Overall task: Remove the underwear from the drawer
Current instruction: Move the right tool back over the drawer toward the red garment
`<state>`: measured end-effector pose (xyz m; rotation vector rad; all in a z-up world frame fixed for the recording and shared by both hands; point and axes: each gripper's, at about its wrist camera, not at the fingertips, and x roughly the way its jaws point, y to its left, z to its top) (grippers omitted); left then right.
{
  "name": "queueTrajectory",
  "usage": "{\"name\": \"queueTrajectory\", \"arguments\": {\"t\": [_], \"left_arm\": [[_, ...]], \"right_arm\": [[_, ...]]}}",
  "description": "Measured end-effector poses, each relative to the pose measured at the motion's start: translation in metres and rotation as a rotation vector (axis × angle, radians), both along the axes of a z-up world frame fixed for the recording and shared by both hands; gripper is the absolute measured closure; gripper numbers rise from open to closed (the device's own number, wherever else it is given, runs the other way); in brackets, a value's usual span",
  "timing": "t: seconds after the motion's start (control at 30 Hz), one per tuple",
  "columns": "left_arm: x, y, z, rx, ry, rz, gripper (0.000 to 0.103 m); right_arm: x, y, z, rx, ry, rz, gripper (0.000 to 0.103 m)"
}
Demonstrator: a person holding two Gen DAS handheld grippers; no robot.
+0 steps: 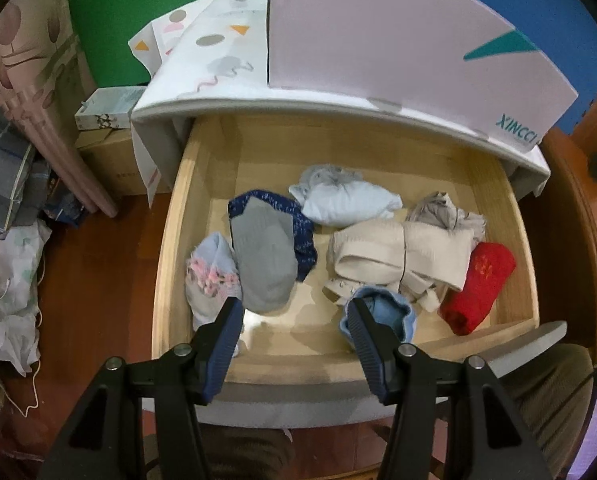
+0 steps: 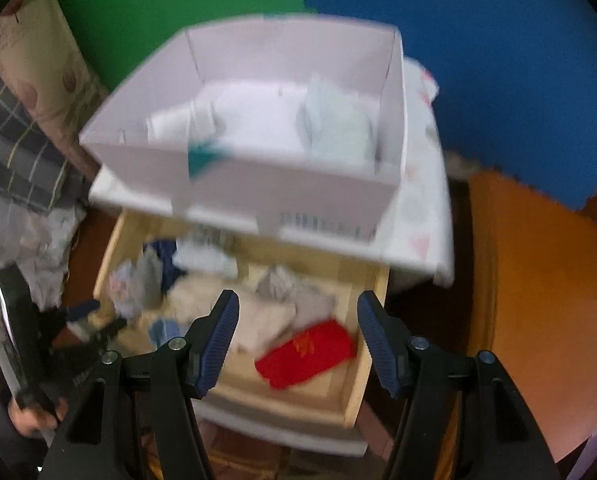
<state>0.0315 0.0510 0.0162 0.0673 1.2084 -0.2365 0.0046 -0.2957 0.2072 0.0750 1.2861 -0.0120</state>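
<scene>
In the pulled-out pale wooden drawer (image 1: 202,184) lie rolled underwear pieces: a grey and navy pair (image 1: 270,252), a cream ribbed bundle (image 1: 402,256), a red folded pair (image 1: 478,284), a light blue roll (image 1: 382,316). Left tool (image 1: 294,312) hangs above the front edge, jaws apart, nothing between them. Right tool (image 2: 298,320) is likewise open and empty, over the drawer's right part. White cardboard box (image 2: 234,184) sits on the cabinet top; view blurred.

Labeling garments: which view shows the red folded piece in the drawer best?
Left wrist view: the red folded garment is sharp at the drawer's right front corner, its orange print readable. Right wrist view shows it too, fully visible but motion-blurred.
</scene>
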Motion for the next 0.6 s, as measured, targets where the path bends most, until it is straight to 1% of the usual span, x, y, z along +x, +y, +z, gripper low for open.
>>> {"name": "queueTrajectory", "arguments": {"t": [0.1, 0.23, 0.3, 0.37, 0.5, 0.6], "left_arm": [[-0.002, 0.0, -0.006, 0.006, 0.009, 0.008, 0.047], [-0.002, 0.004, -0.012, 0.005, 0.024, 0.025, 0.047], [-0.001, 0.006, -0.015, 0.009, 0.031, 0.029, 0.047], [0.0, 0.009, -0.018, 0.008, 0.035, 0.031, 0.047], [0.003, 0.012, -0.022, 0.006, 0.042, 0.035, 0.047], [0.006, 0.012, -0.027, 0.003, 0.053, 0.035, 0.047]], "right_arm": [[-0.014, -0.004, -0.035, 0.006, 0.087, -0.031, 0.044], [-0.026, -0.008, -0.094, 0.039, 0.245, -0.093, 0.044], [-0.032, -0.009, -0.117, 0.07, 0.3, -0.129, 0.041], [-0.033, -0.009, -0.135, 0.081, 0.343, -0.156, 0.029], [-0.026, -0.007, -0.16, 0.079, 0.379, -0.189, 0.025], [-0.021, -0.005, -0.175, 0.077, 0.406, -0.199, 0.02]]}}
